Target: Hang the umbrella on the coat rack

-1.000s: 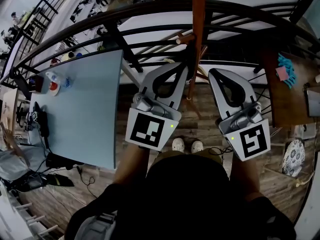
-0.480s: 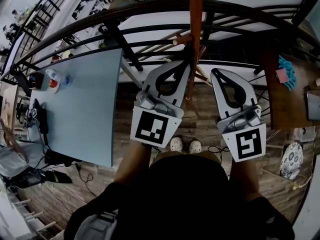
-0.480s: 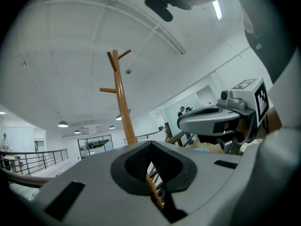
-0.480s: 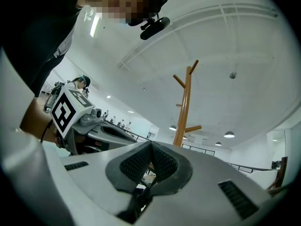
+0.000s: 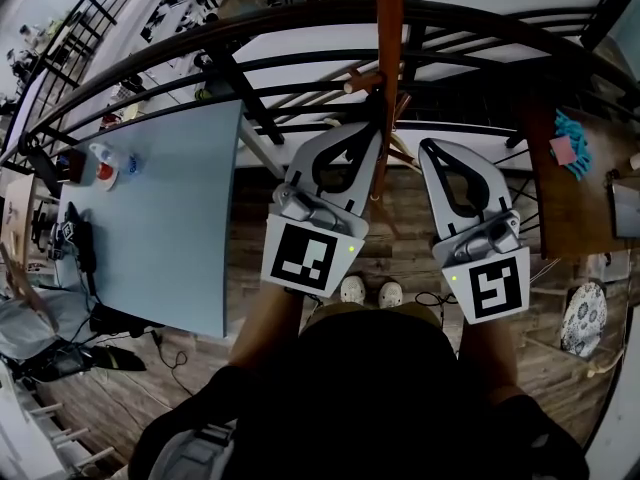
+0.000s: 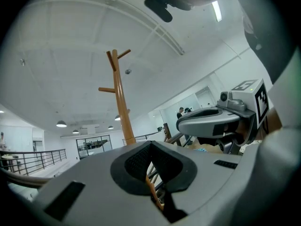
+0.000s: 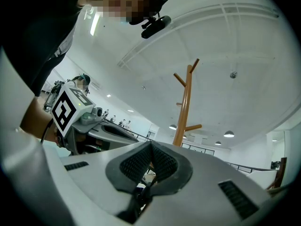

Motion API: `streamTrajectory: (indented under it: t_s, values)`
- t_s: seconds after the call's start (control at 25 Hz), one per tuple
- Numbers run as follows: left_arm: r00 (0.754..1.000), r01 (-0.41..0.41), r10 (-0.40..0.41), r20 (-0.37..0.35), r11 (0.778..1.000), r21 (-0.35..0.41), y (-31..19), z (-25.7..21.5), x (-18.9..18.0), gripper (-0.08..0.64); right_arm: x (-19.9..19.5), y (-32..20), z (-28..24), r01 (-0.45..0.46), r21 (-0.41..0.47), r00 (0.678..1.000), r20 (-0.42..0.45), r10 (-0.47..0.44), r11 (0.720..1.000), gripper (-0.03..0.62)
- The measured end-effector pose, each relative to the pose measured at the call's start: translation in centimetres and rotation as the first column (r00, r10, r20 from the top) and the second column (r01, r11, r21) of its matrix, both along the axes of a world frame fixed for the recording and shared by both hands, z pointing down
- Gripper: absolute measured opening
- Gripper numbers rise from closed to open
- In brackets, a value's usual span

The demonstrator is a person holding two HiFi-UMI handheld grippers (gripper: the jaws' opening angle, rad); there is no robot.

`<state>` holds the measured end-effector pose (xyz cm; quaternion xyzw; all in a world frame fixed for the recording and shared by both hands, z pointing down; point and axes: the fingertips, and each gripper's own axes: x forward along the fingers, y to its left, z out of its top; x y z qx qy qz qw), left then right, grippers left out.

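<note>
The brown wooden coat rack (image 5: 388,28) rises just past my two grippers, and its pole and pegs show in the left gripper view (image 6: 120,102) and the right gripper view (image 7: 183,107). My left gripper (image 5: 372,133) points level with its tip close beside the pole, its jaws shut (image 6: 151,147) and nothing clearly held. My right gripper (image 5: 428,148) sits just right of the pole, and its pads also meet (image 7: 151,147). No umbrella shows in any view.
A black curved railing (image 5: 300,63) runs behind the rack. A light blue table (image 5: 170,218) with bottles (image 5: 105,163) stands at the left. A brown desk (image 5: 580,198) carries a turquoise item (image 5: 575,138) at the right. The person's shoes (image 5: 372,291) stand on the wood floor.
The right gripper has rolled slightly. Both grippers otherwise stay in front of the rack with their jaws unchanged.
</note>
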<state>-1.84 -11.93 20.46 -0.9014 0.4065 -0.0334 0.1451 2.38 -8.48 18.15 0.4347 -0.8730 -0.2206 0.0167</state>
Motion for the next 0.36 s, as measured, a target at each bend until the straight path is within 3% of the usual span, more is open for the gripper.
streamTrajectory:
  t_s: [0.36]
  values:
    - [1.0, -0.02, 0.02, 0.002, 1.0, -0.01, 0.34, 0.13, 0.85, 0.012, 0.42, 0.05, 0.0, -0.005, -0.005, 1.0, -0.009, 0.004, 1.0, 0.029]
